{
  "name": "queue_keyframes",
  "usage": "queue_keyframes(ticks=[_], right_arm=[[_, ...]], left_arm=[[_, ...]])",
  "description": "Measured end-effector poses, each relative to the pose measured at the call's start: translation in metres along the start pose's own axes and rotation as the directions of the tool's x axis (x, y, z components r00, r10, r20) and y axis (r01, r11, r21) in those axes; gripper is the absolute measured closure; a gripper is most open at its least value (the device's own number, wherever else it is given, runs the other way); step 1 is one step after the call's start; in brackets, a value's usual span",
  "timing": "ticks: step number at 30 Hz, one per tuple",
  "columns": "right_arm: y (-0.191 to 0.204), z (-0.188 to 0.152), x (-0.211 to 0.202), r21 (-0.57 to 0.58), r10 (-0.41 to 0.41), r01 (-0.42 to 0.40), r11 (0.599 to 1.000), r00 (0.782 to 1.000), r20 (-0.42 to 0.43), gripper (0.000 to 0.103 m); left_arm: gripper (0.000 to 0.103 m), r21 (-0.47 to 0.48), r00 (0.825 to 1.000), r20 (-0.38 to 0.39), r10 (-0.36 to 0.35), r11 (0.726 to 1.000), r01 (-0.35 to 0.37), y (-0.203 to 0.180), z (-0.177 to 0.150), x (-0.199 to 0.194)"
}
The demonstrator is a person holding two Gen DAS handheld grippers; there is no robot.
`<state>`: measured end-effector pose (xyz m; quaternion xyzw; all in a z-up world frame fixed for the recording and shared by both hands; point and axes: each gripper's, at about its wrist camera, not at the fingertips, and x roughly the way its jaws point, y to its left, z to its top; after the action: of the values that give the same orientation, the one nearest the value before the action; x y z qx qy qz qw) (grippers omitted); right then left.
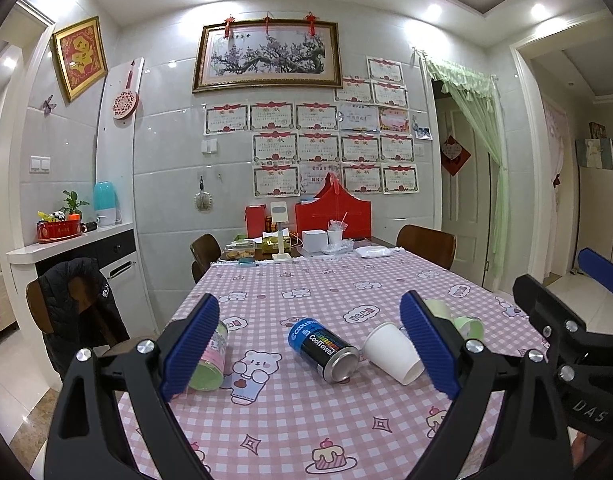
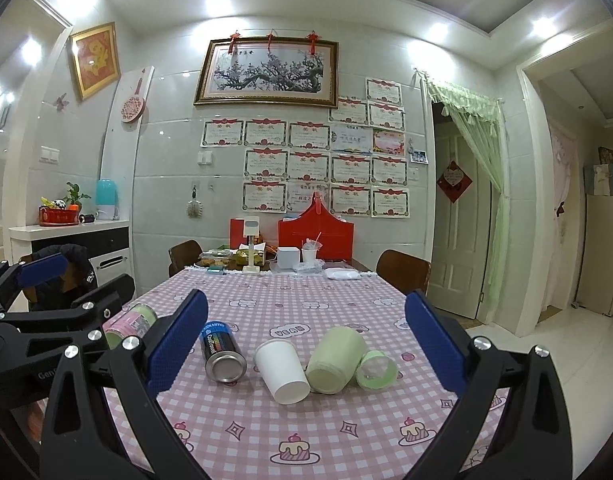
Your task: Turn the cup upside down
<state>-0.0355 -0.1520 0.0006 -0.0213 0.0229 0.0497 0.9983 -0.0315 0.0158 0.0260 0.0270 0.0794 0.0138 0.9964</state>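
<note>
A white paper cup (image 2: pixel 281 371) lies on its side on the pink checked tablecloth (image 2: pixel 306 432), its base toward me; it also shows in the left wrist view (image 1: pixel 390 352). Left of it lies a blue-black can (image 2: pixel 222 350), also in the left wrist view (image 1: pixel 324 348). Right of it lie a pale green cup (image 2: pixel 336 360) and a small green ring-shaped cup (image 2: pixel 376 370). A pink and green can (image 1: pixel 210 360) lies further left. My left gripper (image 1: pixel 310 344) and my right gripper (image 2: pixel 306 344) are both open, empty, and short of these objects.
The far end of the table holds red boxes (image 2: pixel 316 232), a white box (image 2: pixel 287 257), a cup with straws (image 2: pixel 309 254) and food packs. Wooden chairs (image 2: pixel 402 270) stand at both sides. A chair with a black jacket (image 1: pixel 78 308) stands at the left.
</note>
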Motion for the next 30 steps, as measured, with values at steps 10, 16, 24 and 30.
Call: queue_keyframes(ticks=[10, 16, 24, 30], right_arm=[[0.0004, -0.0027, -0.0003, -0.001, -0.002, 0.002, 1.000, 1.000, -0.003, 0.008], [0.0005, -0.0028, -0.0004, 0.000, -0.003, 0.003, 1.000, 1.000, -0.004, 0.008], [0.0005, -0.0032, -0.0002, 0.000, -0.003, 0.003, 1.000, 1.000, -0.006, 0.008], [0.0009, -0.0035, 0.0000, 0.000, -0.003, 0.003, 1.000, 1.000, -0.007, 0.008]], left_arm=[[0.013, 0.001, 1.000, -0.002, 0.008, 1.000, -0.008, -0.0016, -0.0047, 0.0029], [0.013, 0.001, 1.000, -0.001, 0.008, 1.000, -0.008, -0.0024, -0.0055, 0.0033], [0.013, -0.001, 1.000, -0.004, 0.008, 1.000, -0.008, -0.0019, -0.0057, 0.0034], [0.013, 0.000, 1.000, -0.001, 0.008, 1.000, -0.008, -0.0010, -0.0052, 0.0028]])
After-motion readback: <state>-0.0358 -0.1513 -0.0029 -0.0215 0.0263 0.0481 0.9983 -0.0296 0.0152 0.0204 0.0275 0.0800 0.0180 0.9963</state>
